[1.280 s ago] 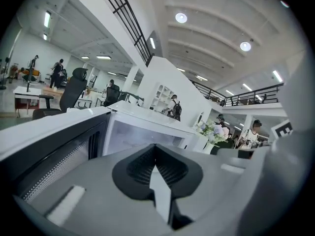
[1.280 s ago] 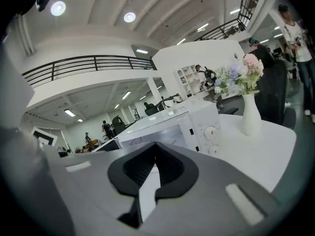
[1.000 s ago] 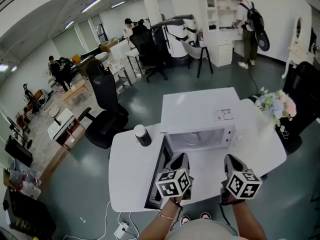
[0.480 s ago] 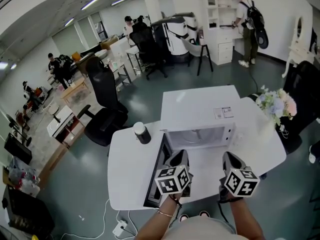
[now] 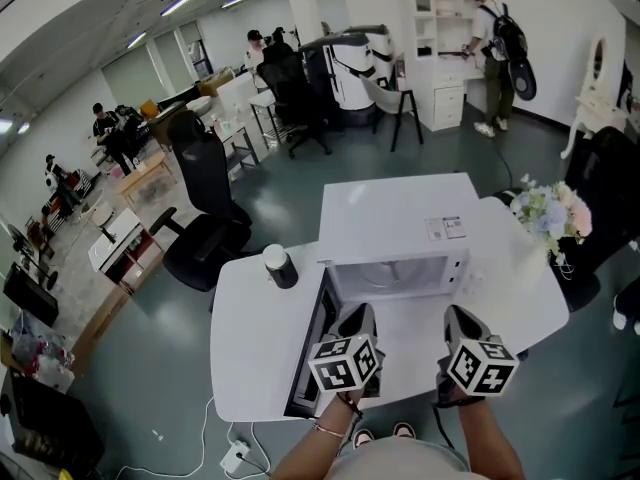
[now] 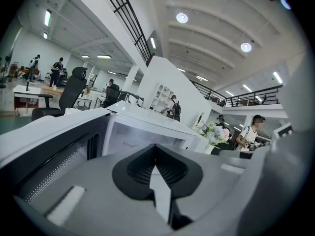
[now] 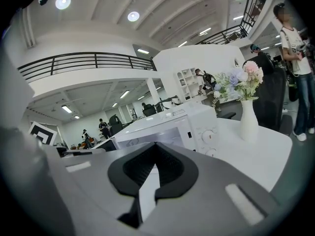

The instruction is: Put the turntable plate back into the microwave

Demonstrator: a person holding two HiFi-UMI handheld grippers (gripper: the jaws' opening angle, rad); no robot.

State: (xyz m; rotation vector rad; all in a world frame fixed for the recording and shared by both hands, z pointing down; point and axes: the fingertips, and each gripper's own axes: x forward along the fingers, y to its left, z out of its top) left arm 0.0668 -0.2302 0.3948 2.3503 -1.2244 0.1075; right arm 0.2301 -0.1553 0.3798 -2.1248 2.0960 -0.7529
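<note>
The white microwave (image 5: 395, 218) stands on the white table (image 5: 250, 358) with its door (image 5: 308, 353) swung open to the left. A pale round shape (image 5: 385, 270) lies on the cavity floor; it looks like the turntable plate, though it is small and faint. My left gripper (image 5: 358, 318) sits in front of the open cavity, shut and empty. The right gripper (image 5: 462, 320) is beside it, before the control panel, also shut with nothing in it. The left gripper view shows the shut left gripper (image 6: 156, 149) facing the cavity (image 6: 142, 132). The right gripper (image 7: 156, 149) faces the knobs (image 7: 209, 135).
A dark cup with a white lid (image 5: 279, 266) stands on the table left of the microwave. A vase of flowers (image 5: 548, 213) is at the table's right end. Black office chairs (image 5: 205, 238) and several people stand farther off.
</note>
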